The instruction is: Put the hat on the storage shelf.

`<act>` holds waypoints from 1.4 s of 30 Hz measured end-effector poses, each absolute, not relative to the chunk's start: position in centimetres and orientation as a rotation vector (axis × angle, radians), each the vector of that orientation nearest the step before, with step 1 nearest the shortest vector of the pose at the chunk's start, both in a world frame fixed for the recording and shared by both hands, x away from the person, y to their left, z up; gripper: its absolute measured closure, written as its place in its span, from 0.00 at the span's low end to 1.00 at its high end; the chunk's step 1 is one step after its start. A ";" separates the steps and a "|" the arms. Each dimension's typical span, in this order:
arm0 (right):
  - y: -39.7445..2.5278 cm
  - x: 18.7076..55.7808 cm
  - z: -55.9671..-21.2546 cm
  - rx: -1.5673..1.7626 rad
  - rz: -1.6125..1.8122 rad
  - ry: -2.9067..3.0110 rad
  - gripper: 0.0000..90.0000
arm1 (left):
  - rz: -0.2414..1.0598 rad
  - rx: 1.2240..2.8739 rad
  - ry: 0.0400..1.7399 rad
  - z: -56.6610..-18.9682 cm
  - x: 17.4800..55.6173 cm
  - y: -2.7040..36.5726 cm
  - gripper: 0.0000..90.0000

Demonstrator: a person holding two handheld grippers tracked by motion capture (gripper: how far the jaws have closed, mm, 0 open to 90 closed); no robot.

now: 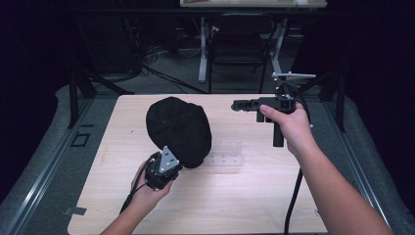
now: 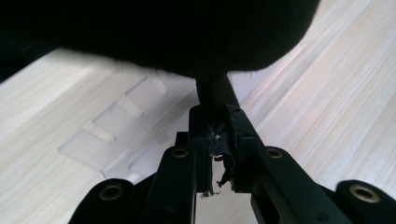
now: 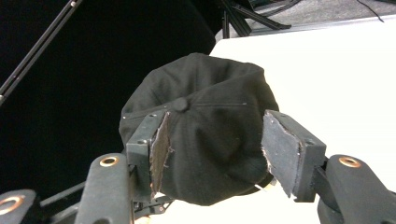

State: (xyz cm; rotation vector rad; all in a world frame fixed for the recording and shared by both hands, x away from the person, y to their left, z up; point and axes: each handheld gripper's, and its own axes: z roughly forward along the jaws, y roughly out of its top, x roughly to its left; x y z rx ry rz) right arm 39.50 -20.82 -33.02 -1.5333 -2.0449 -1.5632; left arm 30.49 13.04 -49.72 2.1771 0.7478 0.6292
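- Centrally, a black cap (image 1: pixel 178 129) sits over the pale wooden surface (image 1: pixel 244 196), toward its left half — its crown bulges upward, a button at the top.
- Left gripper (image 1: pixel 164 169): held in the person's left hand (image 1: pixel 147 188) at the cap's near edge; in the left gripper view its jaws are closed tight on a narrow black part of the cap (image 2: pixel 215 93), cloth pinched between the pads.
- Right gripper (image 1: pixel 242 104): held in the right hand (image 1: pixel 288 125) above the far right of the surface, well apart from the cap — its jaws point left toward it.
- Right gripper view: the jaws stand wide apart and hold nothing; the cap (image 3: pixel 210 140) shows between them, farther off.
- Clear plastic strip (image 1: pixel 226 152): lies flat on the surface just beside the cap, to its right.
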 end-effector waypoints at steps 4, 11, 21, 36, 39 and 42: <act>-21.1 39.3 -33.0 -1.545 -1.561 -2.063 0.46 | 0.621 2.174 0.753 -50.1 30.2 13.3 0.92; -21.4 39.0 -33.2 -1.556 -1.553 -2.081 0.46 | 0.621 2.163 0.760 -50.3 30.1 13.3 0.91; -22.3 38.6 -33.6 -1.602 -1.542 -2.110 0.46 | 0.615 2.133 0.788 -50.5 29.6 14.2 0.84; -23.1 37.2 -35.0 -1.693 -1.436 -2.262 0.46 | 0.564 2.086 0.938 -51.5 29.4 19.3 0.60; -23.3 36.9 -35.5 -1.713 -1.406 -2.309 0.46 | 0.545 2.064 0.968 -51.9 29.4 19.9 0.57; -23.5 36.5 -36.0 -1.733 -1.398 -2.316 0.46 | 0.535 2.059 0.987 -52.4 29.4 20.3 0.55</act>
